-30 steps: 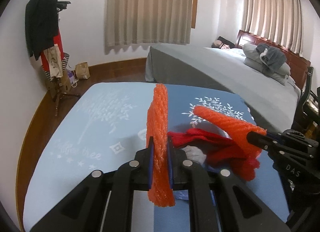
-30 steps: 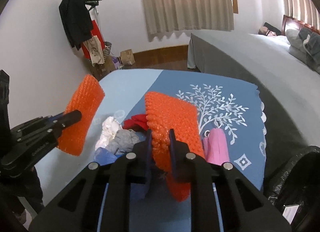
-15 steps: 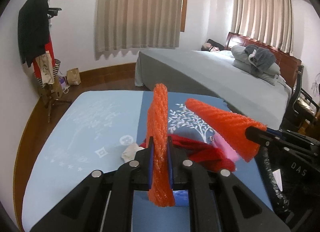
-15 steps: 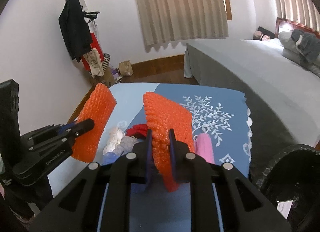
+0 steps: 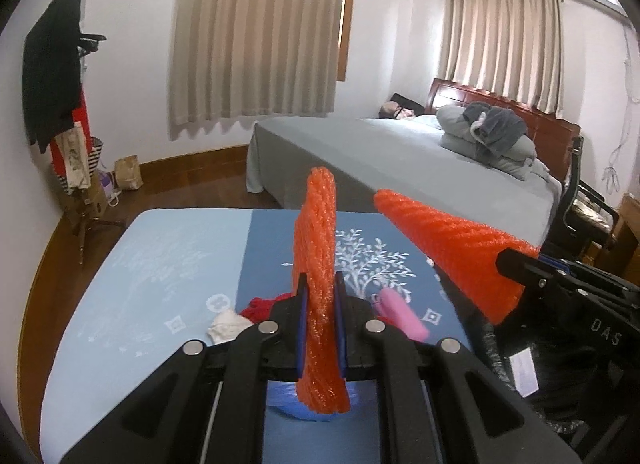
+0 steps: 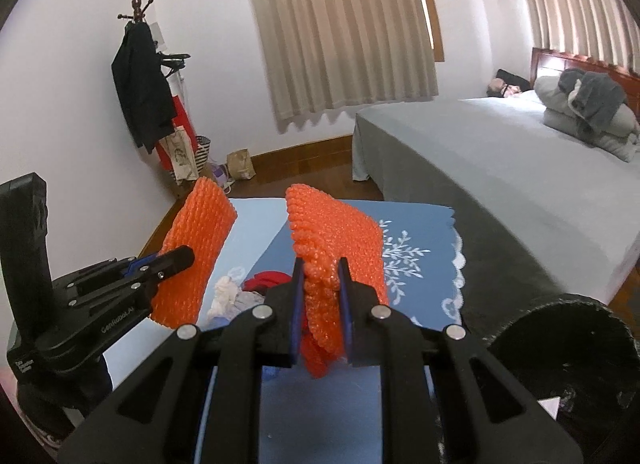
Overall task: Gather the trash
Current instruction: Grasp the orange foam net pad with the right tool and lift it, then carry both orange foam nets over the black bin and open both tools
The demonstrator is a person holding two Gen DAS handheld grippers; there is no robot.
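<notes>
My left gripper is shut on an orange foam net sleeve, held upright above the blue tablecloth. My right gripper is shut on a second orange foam net sleeve; it also shows in the left wrist view. The left gripper's sleeve shows in the right wrist view. A black trash bag stands open at the right, below and beside the right gripper. On the cloth lie a pink item, red trash, white crumpled paper and a blue piece.
A grey bed with folded bedding stands behind the table. A coat rack with clothes and bags stands at the left wall. A black chair is at the far right.
Both grippers have lifted and swung to the right with their orange sleeves. The trash bag has come into view at the right, and the trash pile has slid lower in both views.
</notes>
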